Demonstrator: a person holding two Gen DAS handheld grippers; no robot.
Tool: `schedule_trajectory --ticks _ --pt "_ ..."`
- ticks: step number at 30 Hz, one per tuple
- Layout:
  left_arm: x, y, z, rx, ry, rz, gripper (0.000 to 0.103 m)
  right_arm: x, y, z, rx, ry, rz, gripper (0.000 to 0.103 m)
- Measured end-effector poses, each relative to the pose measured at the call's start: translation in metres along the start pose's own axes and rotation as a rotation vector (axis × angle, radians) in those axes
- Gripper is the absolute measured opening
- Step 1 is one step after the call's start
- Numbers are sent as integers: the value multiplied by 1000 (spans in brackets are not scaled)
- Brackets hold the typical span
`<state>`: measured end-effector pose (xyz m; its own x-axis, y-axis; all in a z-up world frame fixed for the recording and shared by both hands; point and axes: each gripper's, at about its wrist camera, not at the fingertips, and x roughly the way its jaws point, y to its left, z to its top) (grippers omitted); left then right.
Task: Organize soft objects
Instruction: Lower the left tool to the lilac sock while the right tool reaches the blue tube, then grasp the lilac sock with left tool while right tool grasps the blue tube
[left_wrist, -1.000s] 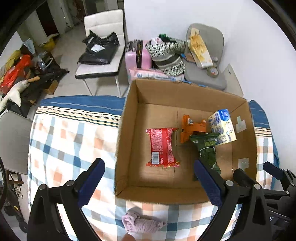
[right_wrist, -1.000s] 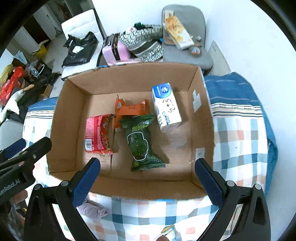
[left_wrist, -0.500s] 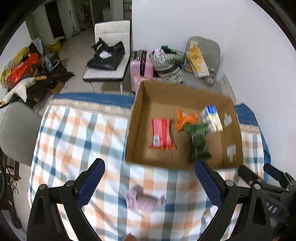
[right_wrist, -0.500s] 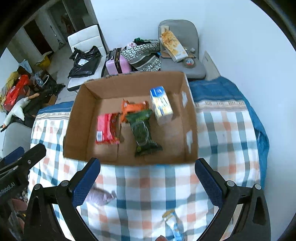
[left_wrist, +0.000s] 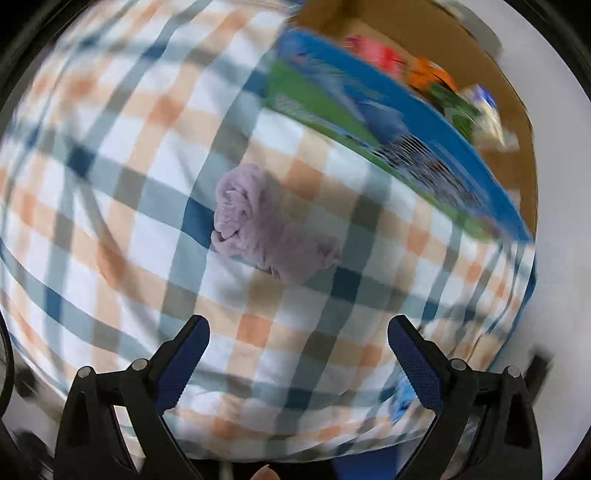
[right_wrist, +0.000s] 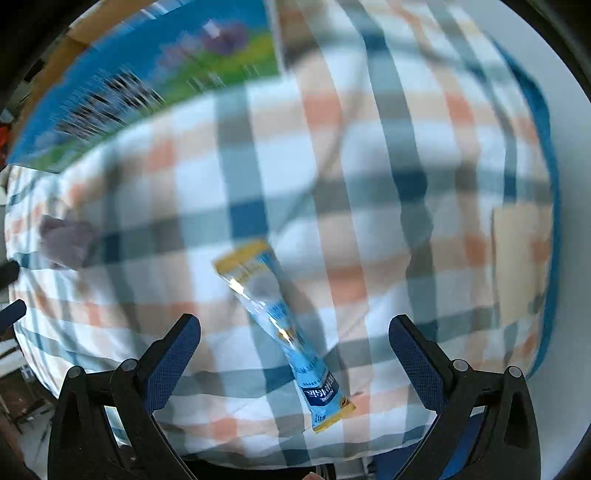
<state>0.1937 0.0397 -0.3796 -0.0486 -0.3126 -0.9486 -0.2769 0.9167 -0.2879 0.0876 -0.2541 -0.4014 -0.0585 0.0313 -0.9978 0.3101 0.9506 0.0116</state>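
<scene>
A crumpled lilac cloth (left_wrist: 266, 225) lies on the checked tablecloth, ahead of my open, empty left gripper (left_wrist: 297, 354); it also shows at the left edge of the right wrist view (right_wrist: 66, 242). A long blue and yellow sachet (right_wrist: 284, 332) lies on the cloth between the fingers of my open, empty right gripper (right_wrist: 293, 350), apart from both. The cardboard box (left_wrist: 513, 147) with a blue and green printed side (right_wrist: 147, 74) stands beyond. It holds red, orange and green packets and a white carton.
The checked tablecloth (left_wrist: 110, 184) covers the table; its blue edge (right_wrist: 546, 184) drops off on the right. A pale paper piece (right_wrist: 517, 266) lies near that edge. Both views are motion-blurred.
Both grippers have pulled back from the box and dropped low toward the table. The left now faces the lilac cloth; the right now straddles the sachet. Both stay open.
</scene>
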Motion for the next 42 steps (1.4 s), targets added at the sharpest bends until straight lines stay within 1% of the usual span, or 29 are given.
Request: schedule_trajectory --ticks 3,6,9,11,13,15,16,17,20,23,26,30,34,38,40,42 --pt "13 13 16 -103 17 -22 99 19 -9 -4 35 32 21 103" --pt "27 19 33 -157 26 -7 99 28 -12 -5 50 53 37 103" --pt "43 20 47 -162 40 39 99 32 -11 -6 39 57 35 103" --pt "55 20 55 -166 61 54 99 34 -11 -6 40 62 41 103" --pt "62 18 57 -164 61 72 98 36 -12 -7 36 67 40 103" --pt "67 15 58 -148 52 95 92 38 -12 -5 29 70 40 103" --pt "69 13 58 -138 52 107 85 39 -11 -2 24 73 37 103" --pt "73 11 59 -124 57 123 76 42 -8 -1 22 77 38 103" --pt "77 3 57 -64 40 171 63 48 -6 0 22 88 40 103" --pt "72 -8 52 5 15 197 53 52 -10 -2 26 99 50 103" --pt "67 -19 42 79 -5 222 49 61 -9 0 23 106 48 103" --pt "58 -41 17 226 -26 259 47 68 -13 1 8 117 50 103" --pt "55 -63 -21 377 -28 285 47 75 -11 -2 -6 132 53 103" --pt "57 -79 -51 453 -19 286 47 84 -8 -6 -19 148 47 103" --pt "59 -85 -60 480 -23 293 47 89 -7 -7 -20 158 43 98" --pt "64 -91 -69 497 -19 295 47 94 -6 -9 -23 165 38 97"
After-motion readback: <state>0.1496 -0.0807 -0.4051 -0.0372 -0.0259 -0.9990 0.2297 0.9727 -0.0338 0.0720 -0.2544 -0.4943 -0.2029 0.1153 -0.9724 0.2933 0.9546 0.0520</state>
